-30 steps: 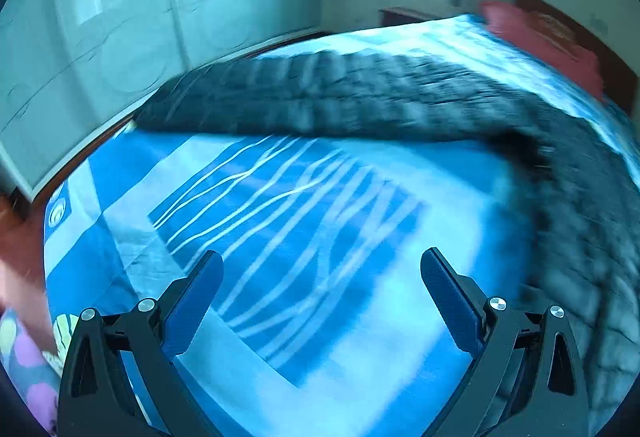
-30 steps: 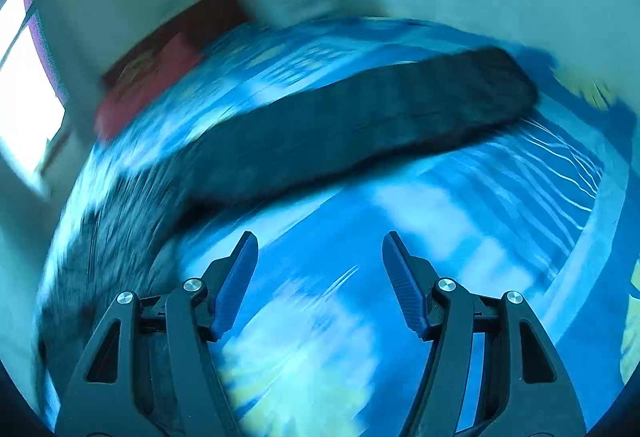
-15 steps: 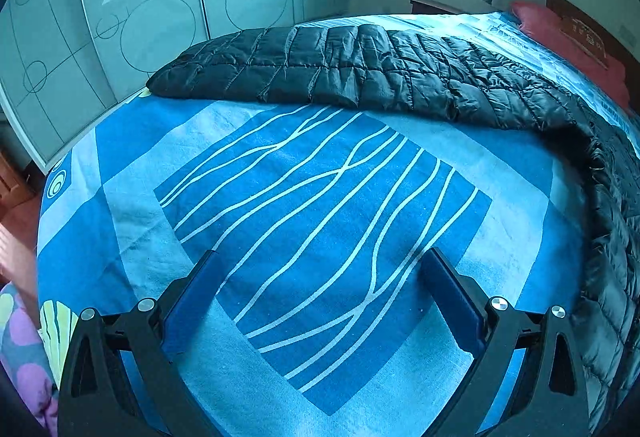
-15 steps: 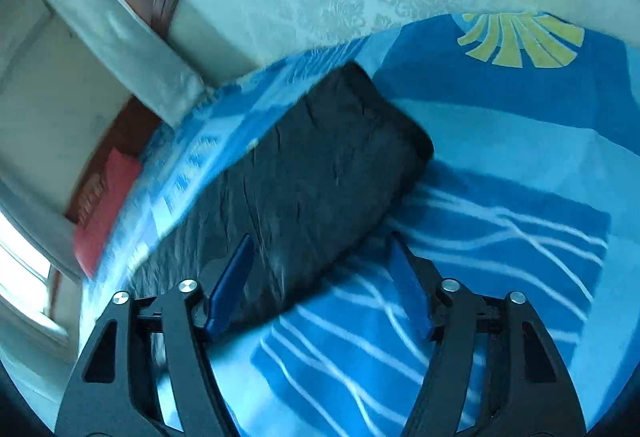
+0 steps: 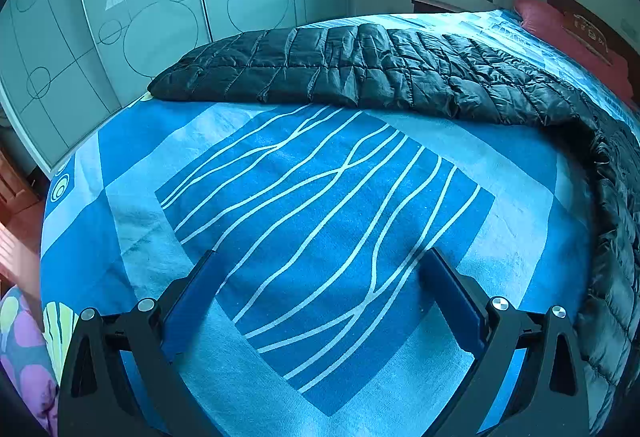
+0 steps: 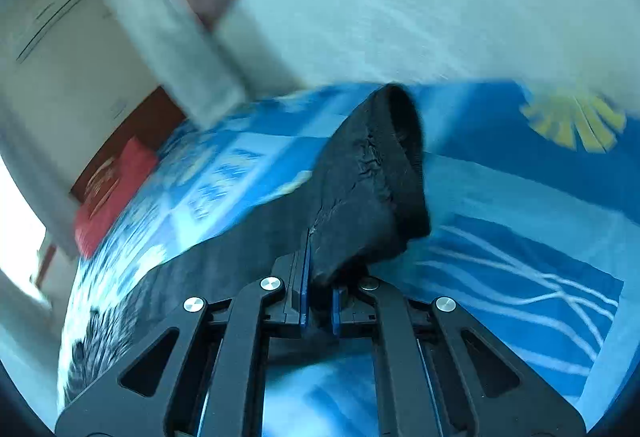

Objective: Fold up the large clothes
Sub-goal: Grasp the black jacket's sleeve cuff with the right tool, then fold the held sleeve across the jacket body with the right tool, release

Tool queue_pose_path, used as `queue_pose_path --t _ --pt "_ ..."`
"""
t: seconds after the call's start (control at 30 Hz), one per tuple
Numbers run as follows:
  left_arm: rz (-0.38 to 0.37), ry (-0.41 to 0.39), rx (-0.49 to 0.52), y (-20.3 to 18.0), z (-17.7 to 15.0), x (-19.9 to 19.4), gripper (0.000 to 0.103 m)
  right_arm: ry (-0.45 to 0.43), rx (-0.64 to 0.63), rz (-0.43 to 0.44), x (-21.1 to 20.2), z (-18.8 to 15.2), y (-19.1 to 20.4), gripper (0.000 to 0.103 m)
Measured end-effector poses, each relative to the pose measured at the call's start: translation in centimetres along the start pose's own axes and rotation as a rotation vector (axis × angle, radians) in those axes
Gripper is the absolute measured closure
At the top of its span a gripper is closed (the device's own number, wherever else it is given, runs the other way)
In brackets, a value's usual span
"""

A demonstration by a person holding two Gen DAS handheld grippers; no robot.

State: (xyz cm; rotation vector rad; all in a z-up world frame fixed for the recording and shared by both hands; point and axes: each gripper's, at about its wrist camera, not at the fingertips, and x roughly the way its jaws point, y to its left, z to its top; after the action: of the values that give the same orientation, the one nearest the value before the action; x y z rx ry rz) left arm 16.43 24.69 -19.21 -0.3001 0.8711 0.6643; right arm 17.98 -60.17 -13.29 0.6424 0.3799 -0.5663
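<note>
Left wrist view: my left gripper (image 5: 320,285) hangs over the bedspread (image 5: 328,197) with jaws wide apart and nothing between them. The black quilted jacket (image 5: 360,73) lies along the far side of the bed, one sleeve stretched toward the wardrobe (image 5: 120,17), its body curving down the right edge.

Right wrist view: my right gripper (image 6: 318,301) has just clamped down, and its pads now pinch the sleeve's cuff (image 6: 396,165), which stands lifted off the bedspread (image 6: 520,237); the picture is blurred.

To do this fold well, I judge I should carry the cuff low and steadily across toward the jacket's body, keep the pinch firm on the slippery fabric, and bring the free left gripper in to pin the fold line.
</note>
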Motion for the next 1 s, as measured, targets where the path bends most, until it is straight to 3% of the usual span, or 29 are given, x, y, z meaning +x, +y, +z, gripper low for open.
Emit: queue_pose_path --t 0.2,0.3,0.6,0.8,1.0 --pt "-0.003 -0.006 -0.002 0.0 -0.1 0.0 0.004 0.044 -0.254 0.151 -2.0 -4.8 14.1 0.095" --pt "-0.003 -0.011 -0.002 0.0 -0.2 0.0 0.004 0.099 -0.395 0.247 -2.4 -9.4 22.8 0.095" --pt "-0.012 -0.022 -0.008 0.3 -0.3 -0.1 0.004 0.243 -0.670 0.445 -3.1 -24.2 42.3 0.095" --pt "-0.016 -0.028 -0.012 0.4 -0.4 -0.1 0.004 0.346 -0.770 0.497 -1.8 -32.5 49.9 0.095" --pt "-0.013 -0.030 -0.011 0.5 -0.4 -0.1 0.004 0.444 -0.846 0.502 -0.5 -38.4 53.3 0.090"
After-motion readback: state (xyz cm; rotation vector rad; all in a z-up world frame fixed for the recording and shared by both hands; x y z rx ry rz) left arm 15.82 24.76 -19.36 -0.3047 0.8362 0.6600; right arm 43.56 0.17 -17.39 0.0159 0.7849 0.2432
